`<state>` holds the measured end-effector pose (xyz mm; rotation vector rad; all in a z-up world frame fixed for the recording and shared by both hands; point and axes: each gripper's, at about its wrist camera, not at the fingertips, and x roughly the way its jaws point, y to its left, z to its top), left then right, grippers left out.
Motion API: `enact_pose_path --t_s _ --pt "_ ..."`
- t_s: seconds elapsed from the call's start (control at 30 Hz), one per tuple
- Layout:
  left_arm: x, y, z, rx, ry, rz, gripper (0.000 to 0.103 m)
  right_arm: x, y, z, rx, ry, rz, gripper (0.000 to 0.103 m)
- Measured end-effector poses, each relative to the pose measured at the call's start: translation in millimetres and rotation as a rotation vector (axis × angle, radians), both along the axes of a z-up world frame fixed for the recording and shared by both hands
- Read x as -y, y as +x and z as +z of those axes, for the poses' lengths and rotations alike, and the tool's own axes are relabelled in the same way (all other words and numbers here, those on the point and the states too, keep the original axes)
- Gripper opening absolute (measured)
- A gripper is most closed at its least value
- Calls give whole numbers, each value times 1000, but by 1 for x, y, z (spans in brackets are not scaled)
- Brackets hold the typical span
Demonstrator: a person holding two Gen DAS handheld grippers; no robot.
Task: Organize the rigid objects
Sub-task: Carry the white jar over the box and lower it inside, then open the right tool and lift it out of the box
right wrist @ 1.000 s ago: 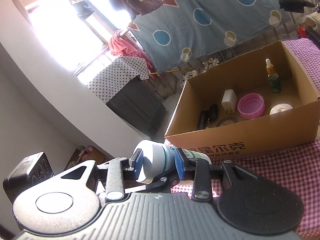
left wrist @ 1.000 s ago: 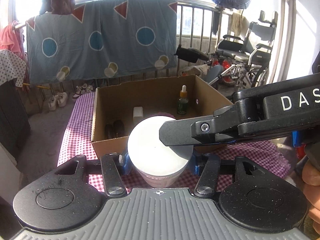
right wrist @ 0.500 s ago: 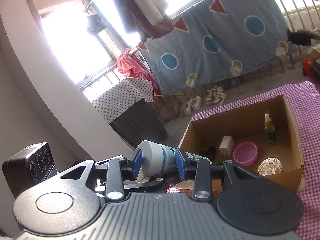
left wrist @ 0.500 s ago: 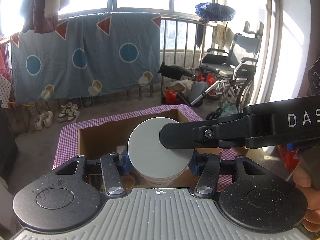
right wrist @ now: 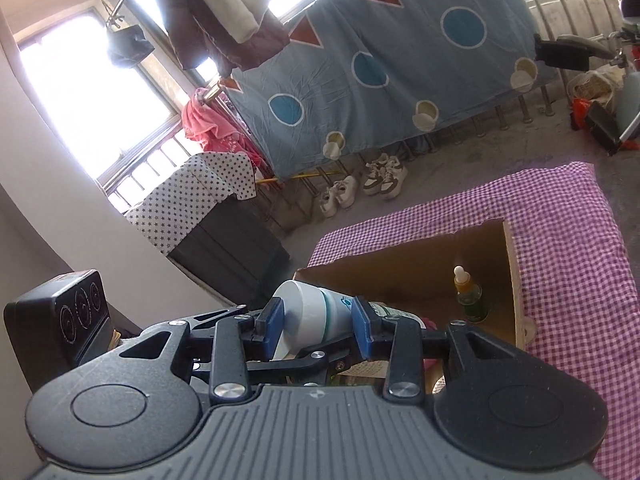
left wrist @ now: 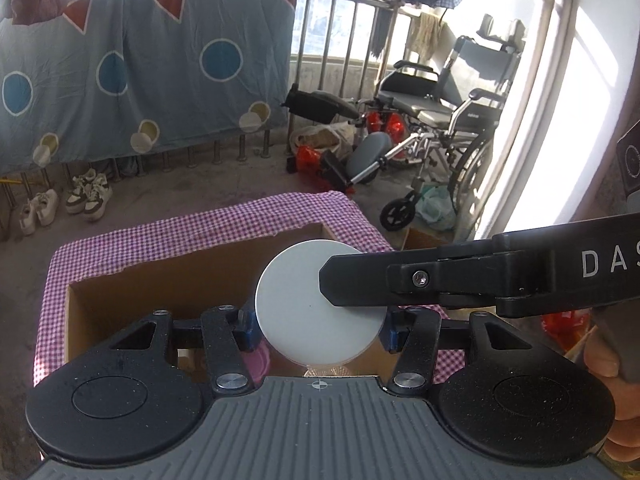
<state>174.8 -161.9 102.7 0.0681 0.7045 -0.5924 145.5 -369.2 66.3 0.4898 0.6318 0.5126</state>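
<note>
Sunny balcony setup, laundry and a wheelchair in the back, checked cloth (right wrist: pixel 568 240) on the table. Out from the main thing: a white-capped jar (left wrist: pixel 320 308) is clamped by both tools at once. The left gripper (left wrist: pixel 316 330) has its blue pads squeezing the body below the cap, and the right gripper (right wrist: pixel 316 326) is clenched on the same jar from the side, one of its fingers (left wrist: pixel 360 284) lying across the lid. So it's a two-handed carry, and the jar hangs in the air over the open box (right wrist: pixel 412 276), not touching anything.

Inside the box I can make out a dropper bottle (right wrist: pixel 468 296) standing upright near the right wall, plus something pink (left wrist: pixel 256 364) low down, mostly hidden.

My read: this is the drop-off step. Next they'd need to lower it onto a bare patch of box floor, clear of the bottle, keep it upright, then let both sets of jaws go.
</note>
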Motion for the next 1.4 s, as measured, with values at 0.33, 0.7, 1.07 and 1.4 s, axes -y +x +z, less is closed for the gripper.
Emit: enact_pose_path --t_s 0.33,0.7,1.07,1.4 --pt "32 57 -47 -133 76 5 53 22 72 -49 -134 -30 -14 41" --pt "46 67 -67 -183 172 -11 53 24 85 -69 -155 -86 -25 43" --pt "58 66 -81 -197 238 -32 63 39 77 -68 -140 -68 -67 43" --pt "43 37 -44 -79 162 -29 85 55 35 -40 -51 -16 -133 43"
